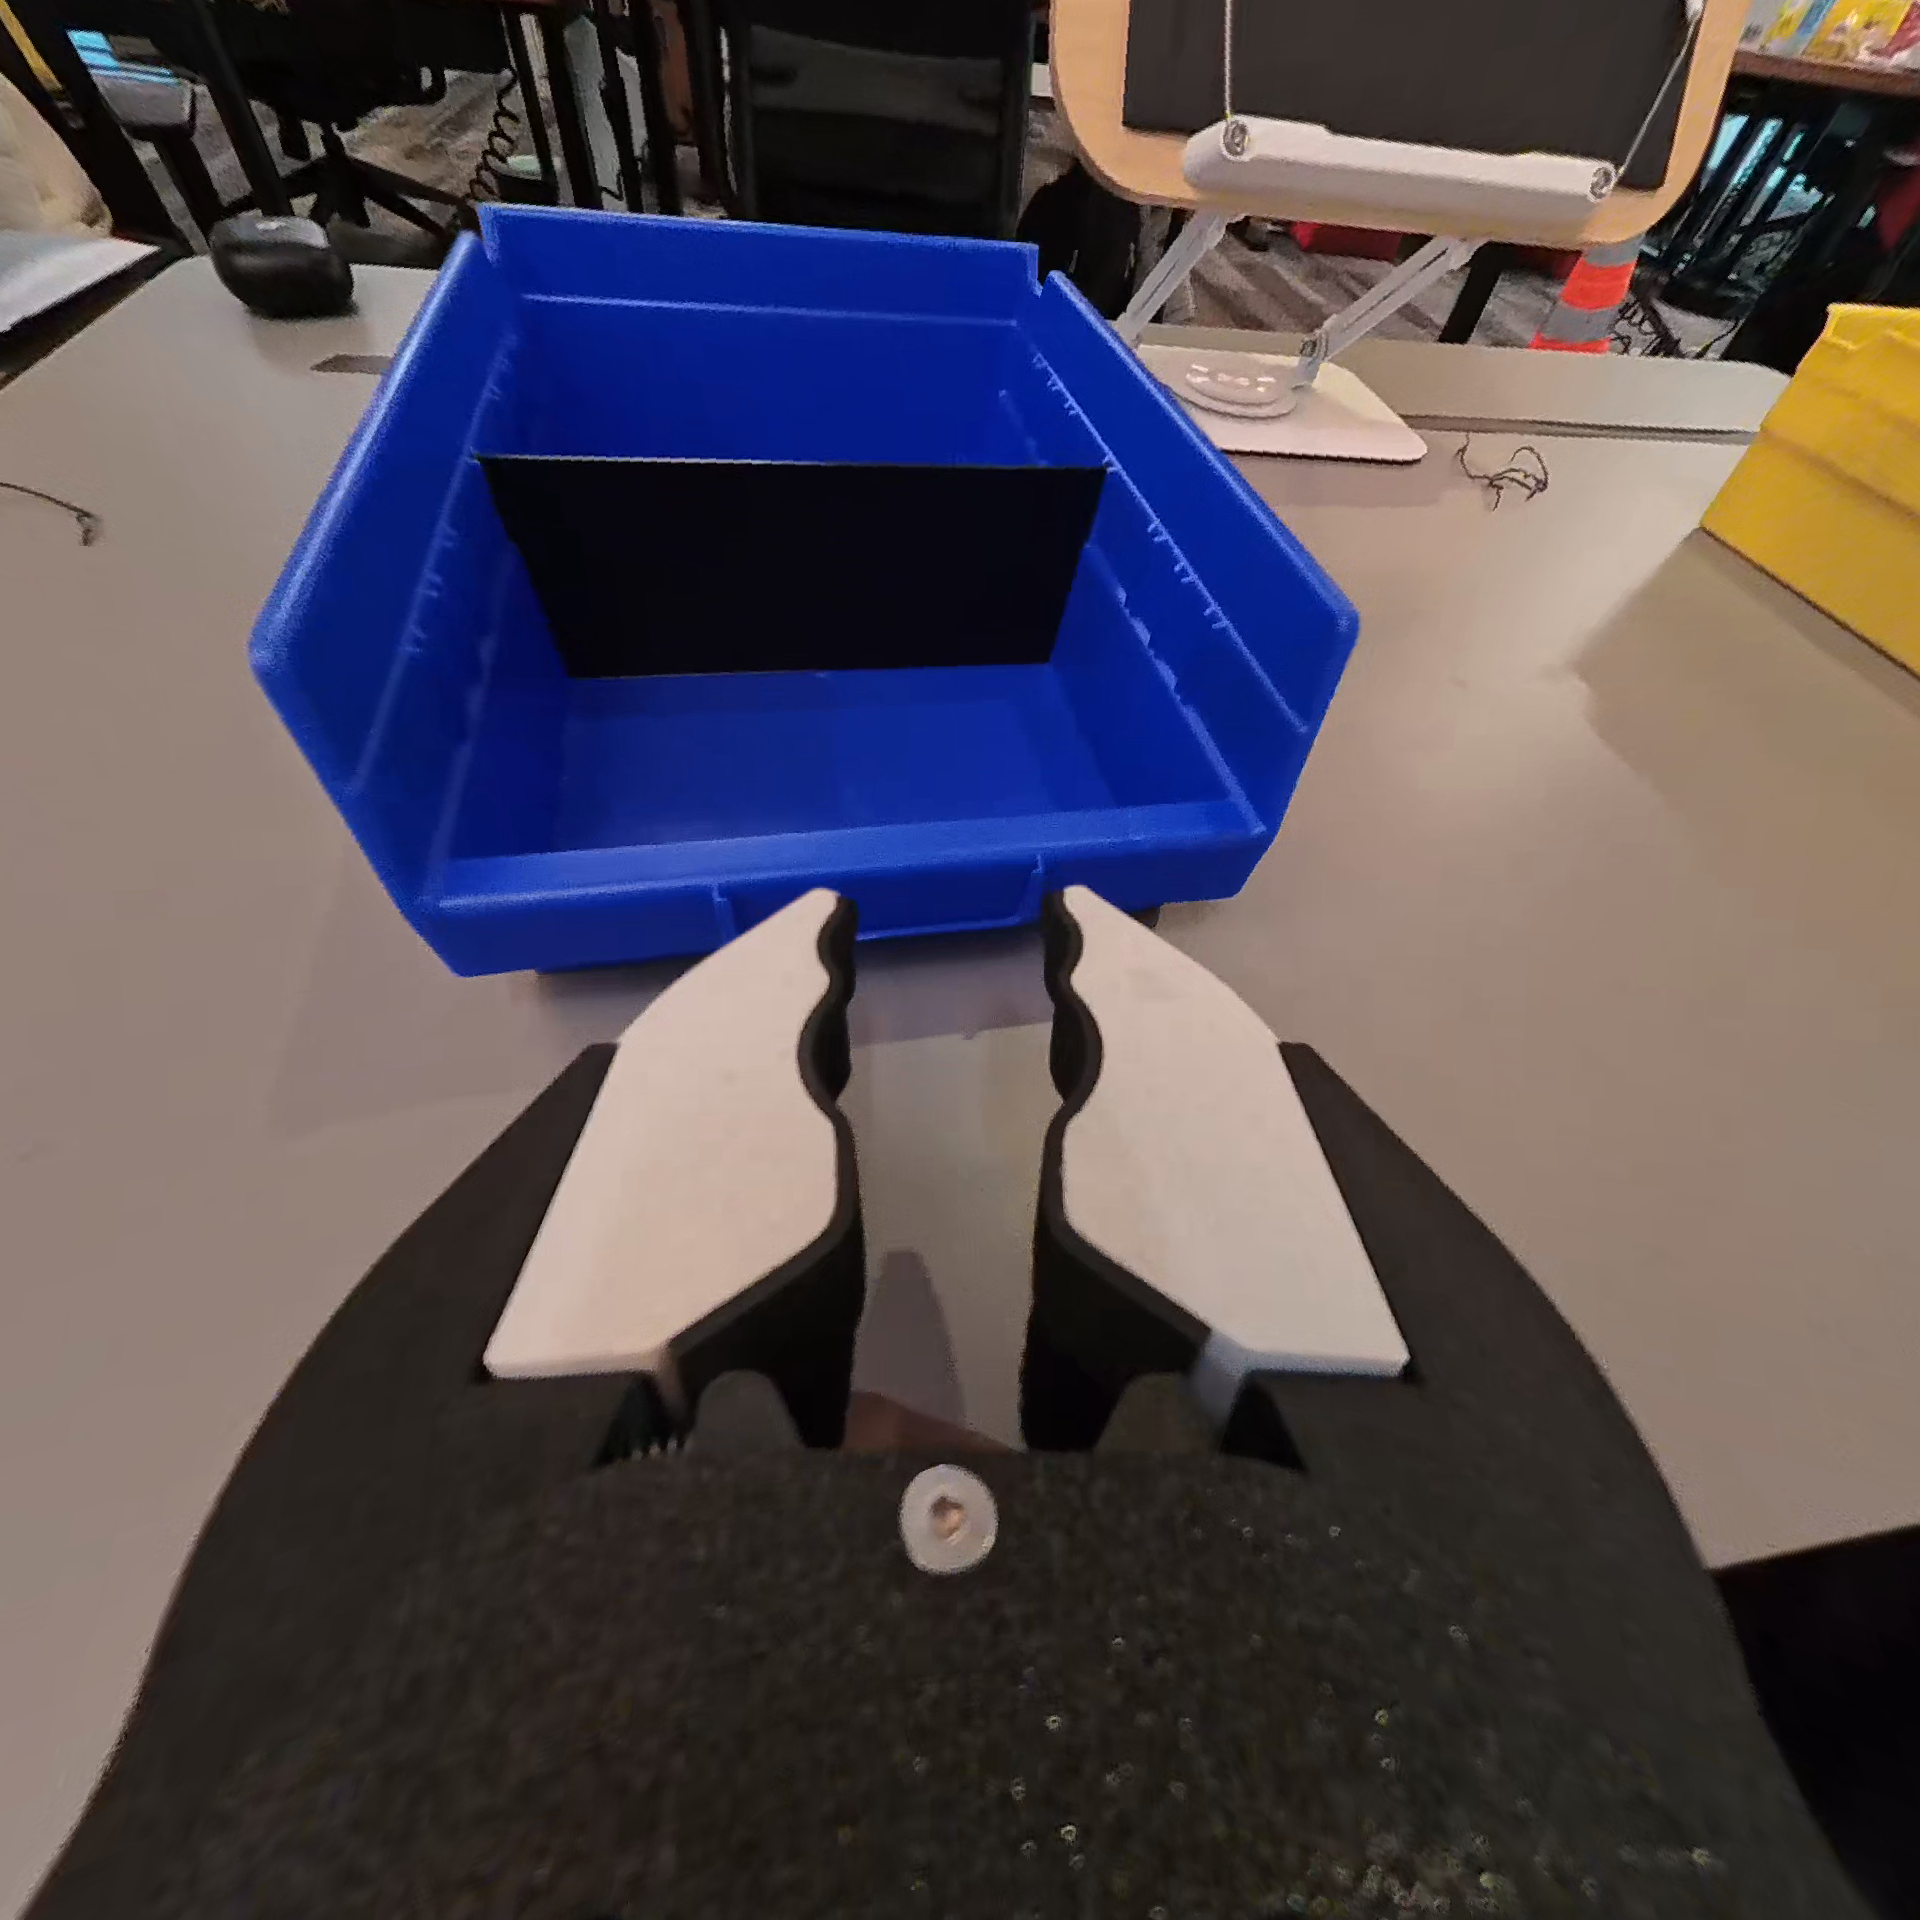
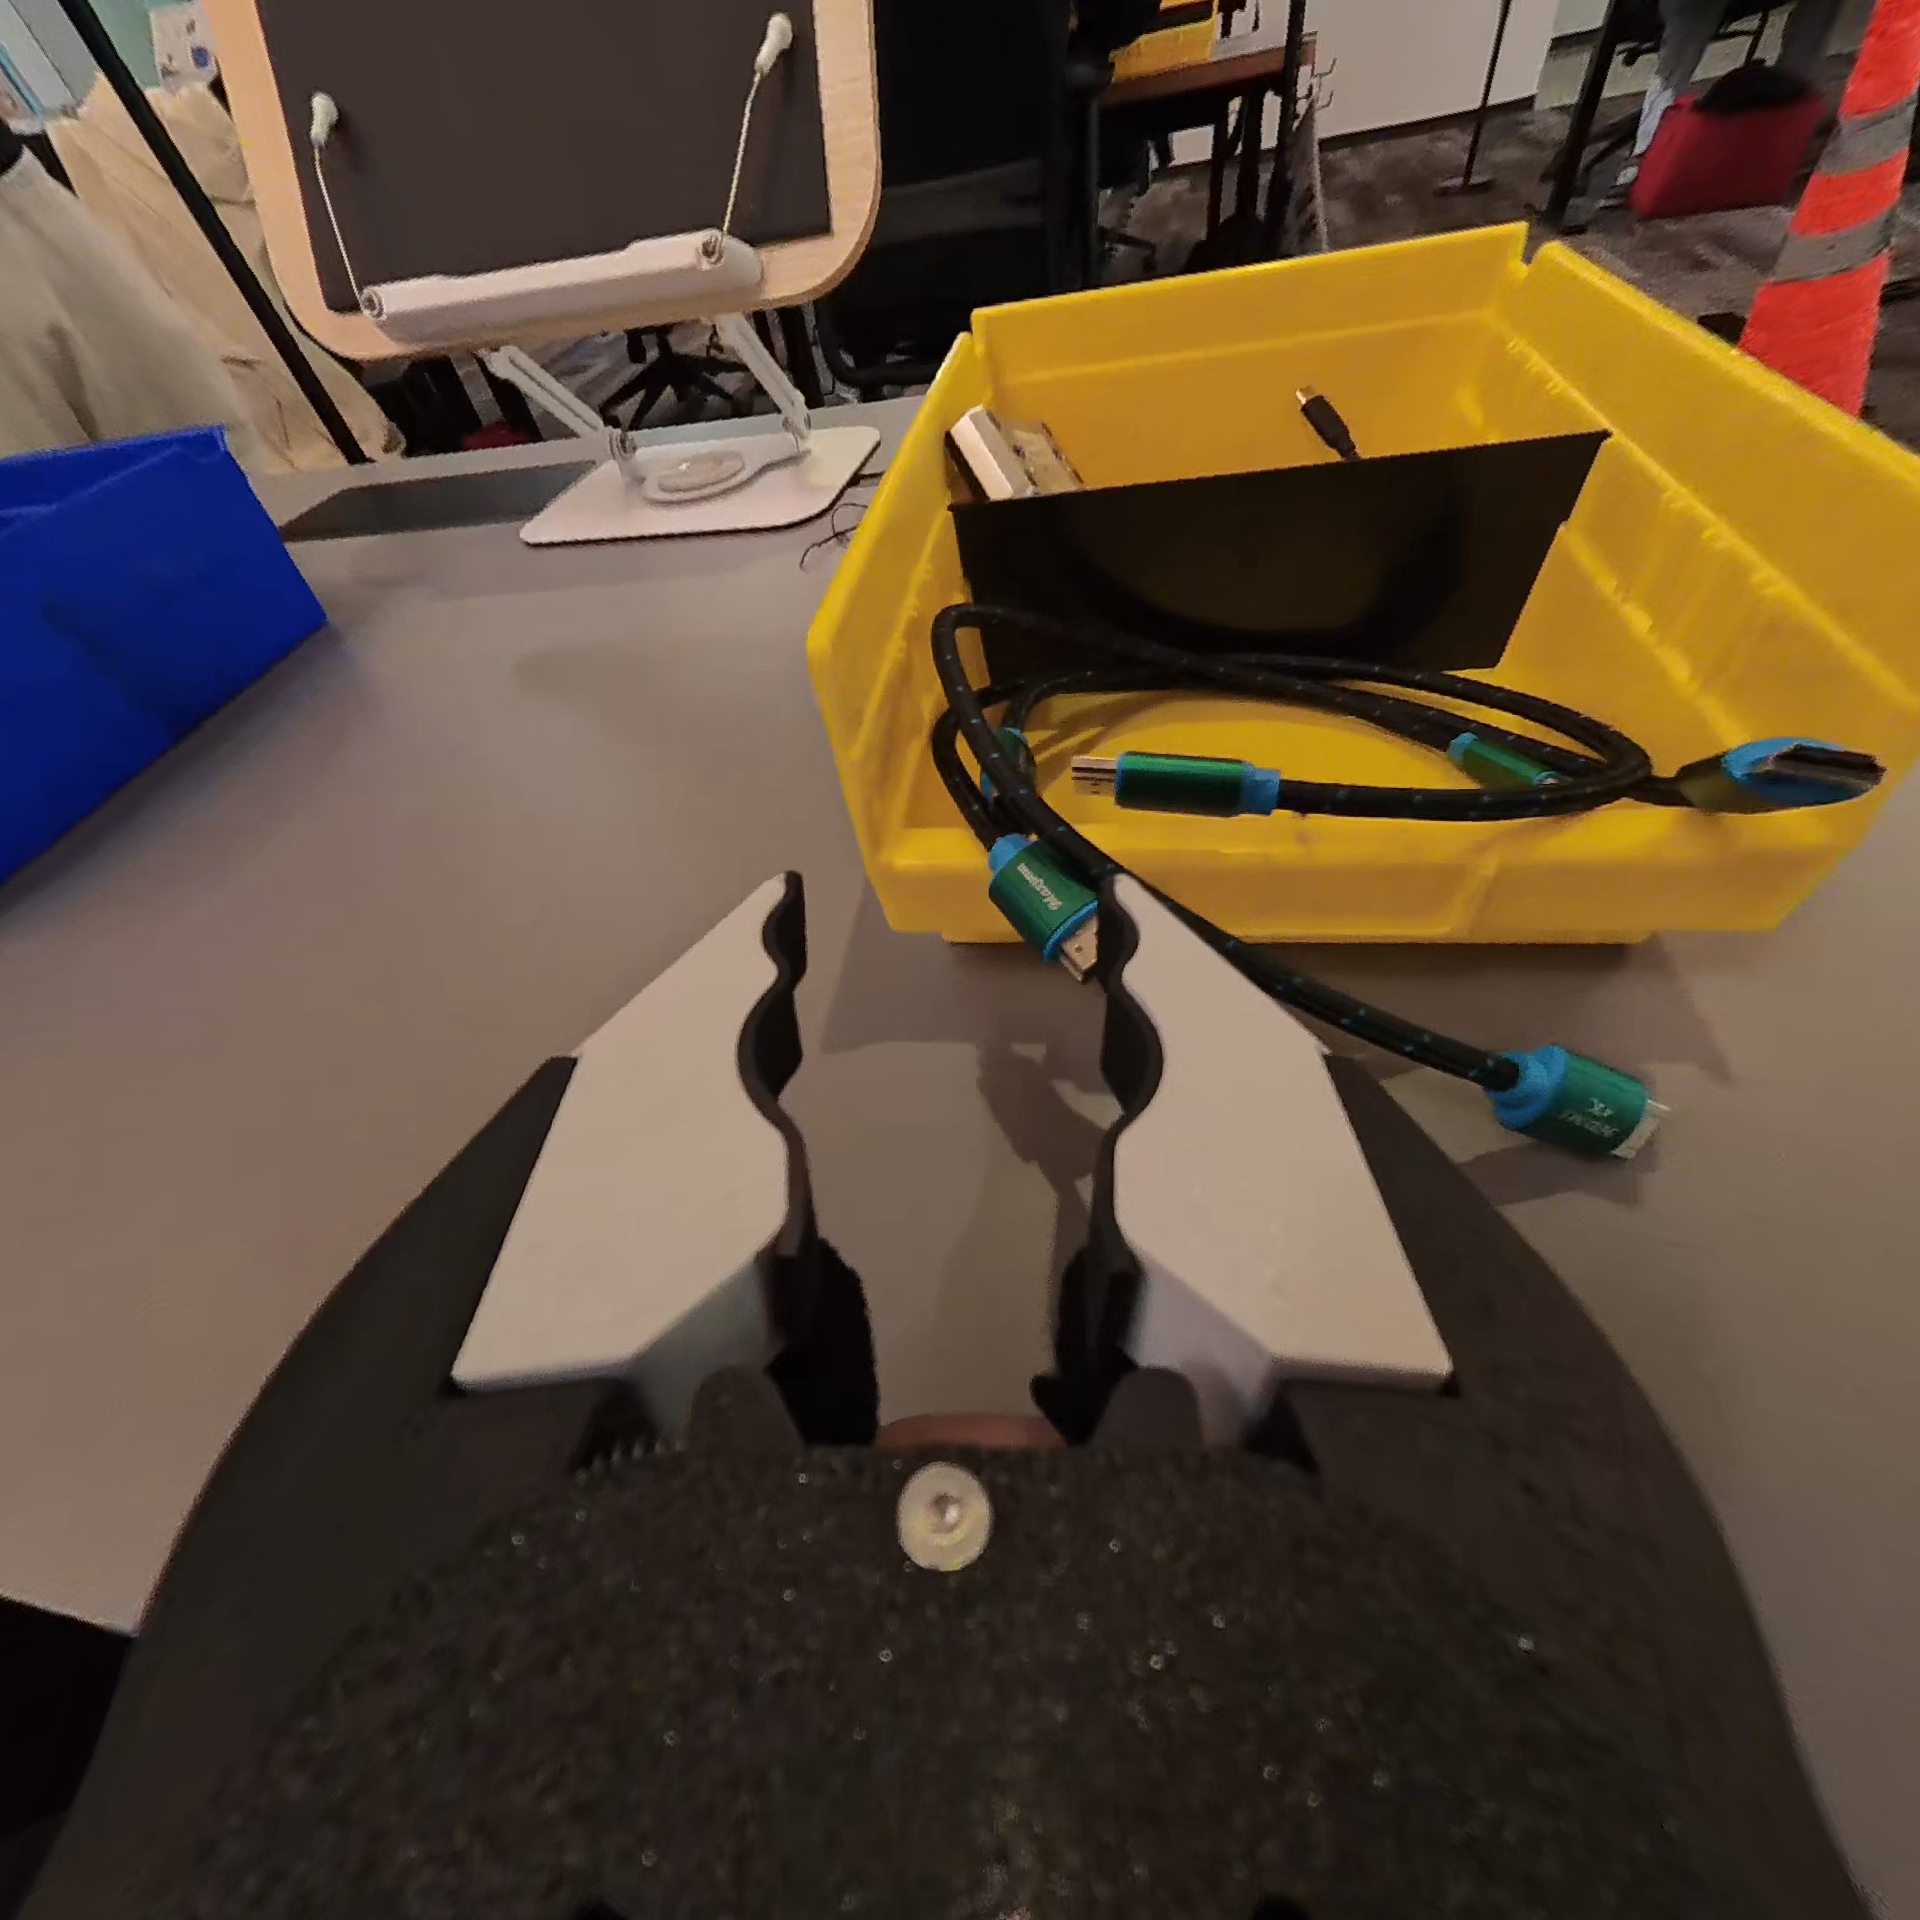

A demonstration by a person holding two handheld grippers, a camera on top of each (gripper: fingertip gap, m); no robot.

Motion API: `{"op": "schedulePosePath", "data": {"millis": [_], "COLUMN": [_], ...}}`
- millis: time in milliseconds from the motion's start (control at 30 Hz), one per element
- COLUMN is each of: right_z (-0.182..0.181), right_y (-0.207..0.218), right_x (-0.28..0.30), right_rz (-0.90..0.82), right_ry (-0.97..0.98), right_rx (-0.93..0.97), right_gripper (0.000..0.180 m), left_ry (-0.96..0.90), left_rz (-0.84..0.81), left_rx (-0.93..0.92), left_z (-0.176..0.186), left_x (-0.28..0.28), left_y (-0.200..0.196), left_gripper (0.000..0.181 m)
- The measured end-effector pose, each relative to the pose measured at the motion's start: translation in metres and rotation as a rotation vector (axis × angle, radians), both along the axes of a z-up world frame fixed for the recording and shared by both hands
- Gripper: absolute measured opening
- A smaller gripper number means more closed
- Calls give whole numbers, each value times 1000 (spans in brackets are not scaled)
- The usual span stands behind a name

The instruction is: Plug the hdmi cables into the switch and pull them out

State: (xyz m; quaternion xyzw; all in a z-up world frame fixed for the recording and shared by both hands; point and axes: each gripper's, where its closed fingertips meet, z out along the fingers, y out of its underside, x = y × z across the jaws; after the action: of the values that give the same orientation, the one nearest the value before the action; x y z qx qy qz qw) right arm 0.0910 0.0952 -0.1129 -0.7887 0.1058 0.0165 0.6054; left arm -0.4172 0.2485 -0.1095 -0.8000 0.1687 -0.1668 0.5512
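Black braided HDMI cables point(image 2: 1351, 696) with green and blue plugs lie coiled in the front part of a yellow bin point(image 2: 1403, 353). One plug point(image 2: 1039, 909) hangs over the bin's front lip; another point(image 2: 1574, 1101) lies on the table. A pale boxy device, perhaps the switch point(image 2: 1013, 452), sits behind the bin's black divider point(image 2: 1268, 551). My right gripper point(image 2: 951, 935) is open and empty, just left of the hanging plug. My left gripper point(image 1: 951, 925) is open and empty, at the front lip of an empty blue bin point(image 1: 800, 582) with a black divider.
Both bins stand on a grey table point(image 2: 520, 790). The blue bin shows at the left of the right wrist view point(image 2: 125, 613); the yellow bin shows at the right of the left wrist view point(image 1: 1829, 478). A white stand with a framed panel point(image 2: 561, 208) stands behind. An orange cone point(image 2: 1849, 208) is far right. There is about 55 centimetres between the tips of the two grippers.
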Motion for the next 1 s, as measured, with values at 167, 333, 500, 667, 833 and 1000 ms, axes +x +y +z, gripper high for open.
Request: {"op": "schedulePosePath", "data": {"millis": [167, 333, 500, 667, 833, 1000], "right_z": [2, 9, 10, 71, 55, -17], "right_y": [6, 57, 94, 52, -8, 9], "right_x": [0, -25, -77, -66, 51, 75], "right_rz": [-14, -6, 132, 158, -300, -347], "right_ry": [-69, -225, -17, 7, -106, 25], "right_rx": [-9, -45, -97, 100, 62, -179], "right_gripper": [57, 65, 93, 76, 76, 46], "left_ry": [3, 29, 25, 66, 90, 101], "left_rz": [-37, -166, -412, -671, -677, -662], "left_rx": [6, -4, -79, -79, -63, -161], "left_z": [0, -6, -12, 3, 6, -15], "left_x": [12, 53, 160, 314, 416, 446], "left_y": [-2, -19, -46, -63, -47, -40], "left_gripper": [35, 46, 51, 59, 56, 25]}}
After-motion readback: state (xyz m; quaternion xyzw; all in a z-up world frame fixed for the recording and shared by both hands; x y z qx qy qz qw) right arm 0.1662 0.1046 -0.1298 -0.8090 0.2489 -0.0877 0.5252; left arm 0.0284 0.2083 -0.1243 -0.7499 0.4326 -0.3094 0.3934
